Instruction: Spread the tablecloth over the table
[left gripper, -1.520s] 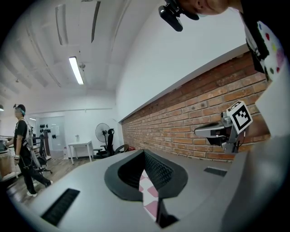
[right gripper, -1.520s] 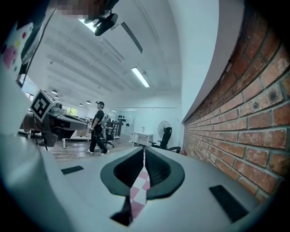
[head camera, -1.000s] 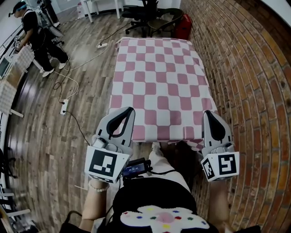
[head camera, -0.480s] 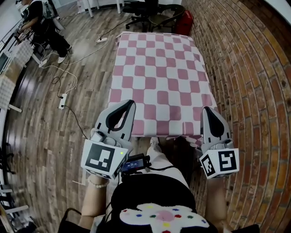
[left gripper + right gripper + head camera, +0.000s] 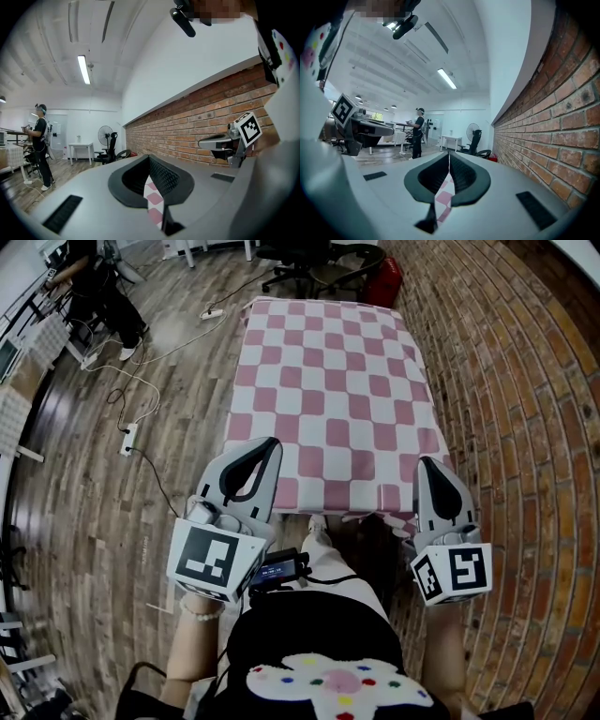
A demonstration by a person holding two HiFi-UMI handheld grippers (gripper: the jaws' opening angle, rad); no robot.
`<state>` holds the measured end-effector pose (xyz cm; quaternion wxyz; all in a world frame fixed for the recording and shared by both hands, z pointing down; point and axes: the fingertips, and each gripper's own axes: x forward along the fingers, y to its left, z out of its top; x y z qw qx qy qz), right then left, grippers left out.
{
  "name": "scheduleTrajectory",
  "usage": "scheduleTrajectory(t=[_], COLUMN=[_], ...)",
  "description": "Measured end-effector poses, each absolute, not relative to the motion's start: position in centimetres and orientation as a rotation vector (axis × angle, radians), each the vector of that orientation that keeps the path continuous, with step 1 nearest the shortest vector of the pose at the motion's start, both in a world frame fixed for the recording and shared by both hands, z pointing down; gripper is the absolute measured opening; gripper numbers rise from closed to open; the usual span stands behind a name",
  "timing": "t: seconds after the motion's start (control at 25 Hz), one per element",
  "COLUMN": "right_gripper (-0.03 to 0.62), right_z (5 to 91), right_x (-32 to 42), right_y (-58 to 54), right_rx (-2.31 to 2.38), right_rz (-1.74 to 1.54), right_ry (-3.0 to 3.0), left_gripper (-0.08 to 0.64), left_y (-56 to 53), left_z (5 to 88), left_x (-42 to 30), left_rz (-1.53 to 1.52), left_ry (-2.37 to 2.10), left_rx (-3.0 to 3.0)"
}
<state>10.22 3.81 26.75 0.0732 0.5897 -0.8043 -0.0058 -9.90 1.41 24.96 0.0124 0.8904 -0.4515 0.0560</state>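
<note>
Pinches the tablecloth (image 5: pixel 154 199) in the left gripper (image 5: pixel 149 158), jaws pressed together on a strip of pink-and-white check. Does the same with the right gripper (image 5: pixel 449 154), jaws closed on another strip of that cloth. Holds both grippers near level and well apart at the cloth's near edge, left one by the near left corner, right one by the near right corner. Keeps the cloth flat from there to the far end, over a table hidden beneath it, with the near edge slightly rumpled between the grippers. Stands on a wooden floor (image 5: pixel 112 521), with a brick wall (image 5: pixel 525 427) on the right. Has a power strip (image 5: pixel 127 439) lying left of the table, office chairs (image 5: pixel 309 259) beyond its far end, and a person (image 5: pixel 94 292) at far left.
</note>
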Motion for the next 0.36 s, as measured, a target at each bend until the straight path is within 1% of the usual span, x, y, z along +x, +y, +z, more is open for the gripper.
scheduleTrajectory(t=[0.36], right_gripper=[0.034], right_z=[26.88], right_x=[9.52], right_y=[4.03], right_rx=[1.757], right_rz=[-0.021], right_ry=[-2.419], left_gripper=[0.015], left_y=[1.69], left_z=[24.98], left_x=[-10.45], left_rz=[0.166], left_ry=[-1.404], left_rx=[2.781])
